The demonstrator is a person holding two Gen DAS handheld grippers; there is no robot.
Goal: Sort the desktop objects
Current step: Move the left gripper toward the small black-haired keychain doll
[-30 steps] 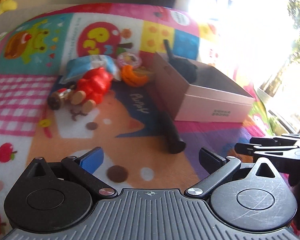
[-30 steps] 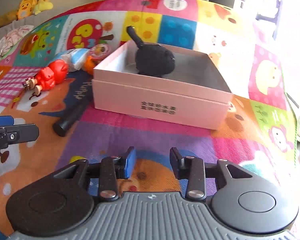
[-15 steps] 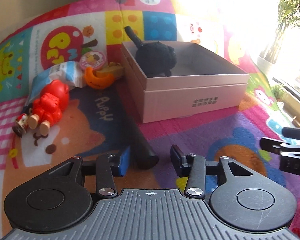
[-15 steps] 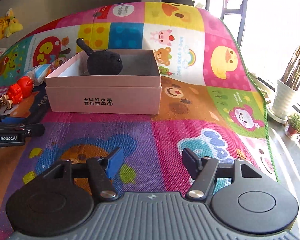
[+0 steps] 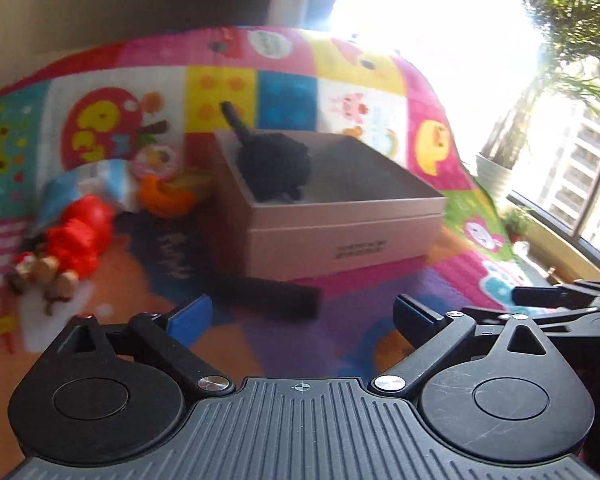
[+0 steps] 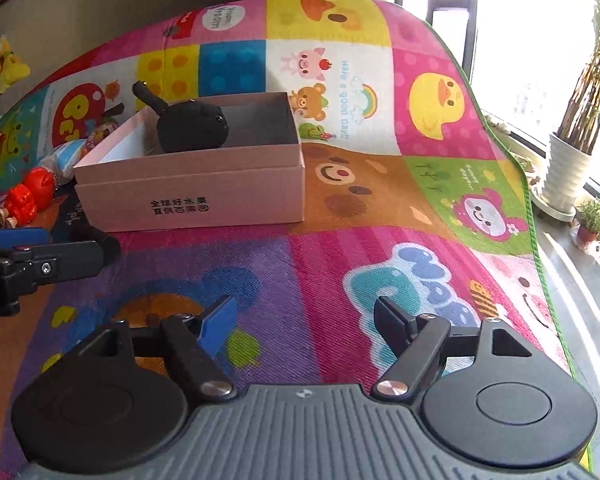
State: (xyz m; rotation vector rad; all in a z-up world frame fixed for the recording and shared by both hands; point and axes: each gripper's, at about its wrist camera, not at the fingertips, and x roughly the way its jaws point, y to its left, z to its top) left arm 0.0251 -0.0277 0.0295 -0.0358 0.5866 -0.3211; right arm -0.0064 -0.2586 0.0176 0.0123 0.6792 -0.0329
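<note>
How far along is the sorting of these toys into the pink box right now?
Done: only the black plush toy sits inside the pink box. In hand: nothing; the left gripper and right gripper are both empty, jaws opening. Left: the black cylinder in front of the box, the red figure, the orange toy and the blue-white packet lie on the mat.

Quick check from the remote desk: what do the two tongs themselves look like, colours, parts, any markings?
Both tongs match. The left tongs and right tongs each have a ribbed dark-grey body with a small crosshair mark at its front edge, two round black discs, and black link arms on silver pivot screws. One finger pad is blue, the other black. The discs are scuffed. No cables or sleeves show.
</note>
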